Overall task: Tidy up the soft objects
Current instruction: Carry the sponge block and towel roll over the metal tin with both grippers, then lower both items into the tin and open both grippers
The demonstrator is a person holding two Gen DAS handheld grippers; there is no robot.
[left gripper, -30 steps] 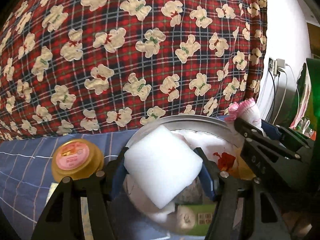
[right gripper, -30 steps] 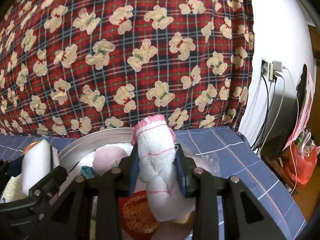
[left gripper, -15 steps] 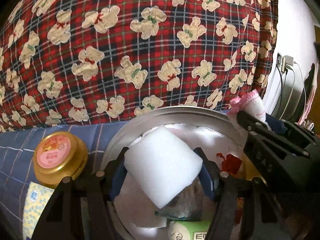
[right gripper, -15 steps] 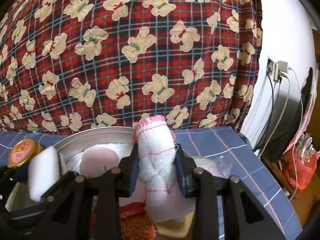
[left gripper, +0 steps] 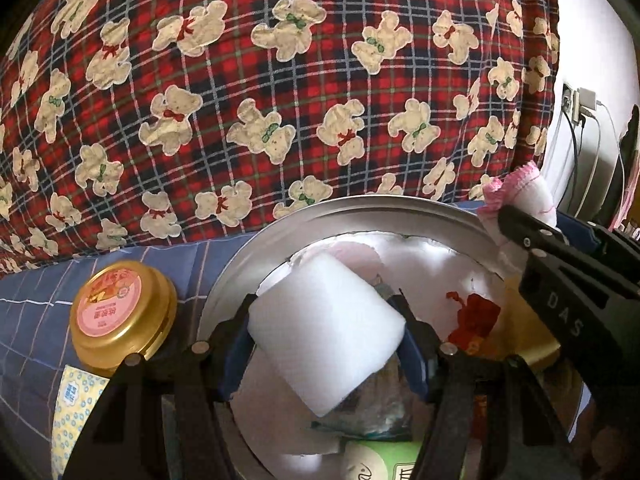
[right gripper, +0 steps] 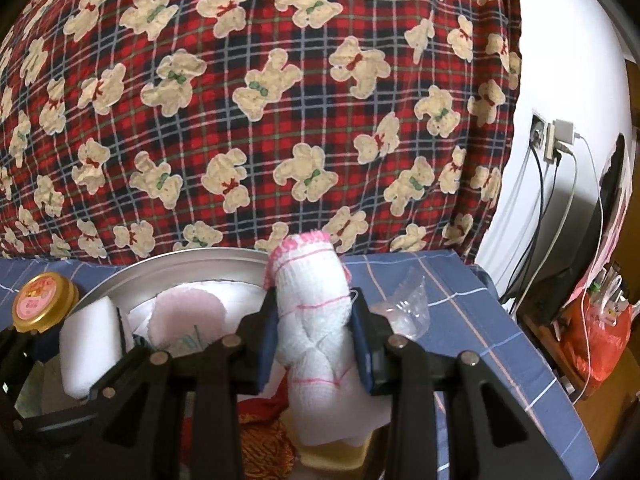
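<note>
Left tool (left gripper: pixel 326 344): pinching 1 white sponge block (left gripper: pixel 324 332), pads pressed on its 2 flanks, block tilted corner-down over the metal basin (left gripper: pixel 360 210).

Right tool (right gripper: pixel 316 340): clamped on 1 rolled white cloth with pink stitching (right gripper: pixel 310 320), roll upright between the pads, its lower end hanging over the basin's right half.

Basin contents, as far as I can see: 1 pink round pad (right gripper: pixel 186 312), 1 red-and-gold fabric item (right gripper: pixel 264 440), white paper or cloth liner, 1 green-labelled pack at the near edge. Much of the floor is hidden by my 2 tools.

Outside the basin, on the blue checked bed: 1 gold-lidded jar (left gripper: pixel 120 314) just beside the left rim, 1 clear plastic wrapper (right gripper: pixel 404 304) near the right rim. Bear-print quilt (left gripper: pixel 280 100) stands behind.

Step in hand, my judgement: both soft items go into the basin.

Handling notes:
- I'd lower each item close to the pile before letting go; the sponge is light and may bounce out.
- I'd release 1 side at a time, since the 2 tools sit close together.
- I'd keep clear of the jar.
</note>
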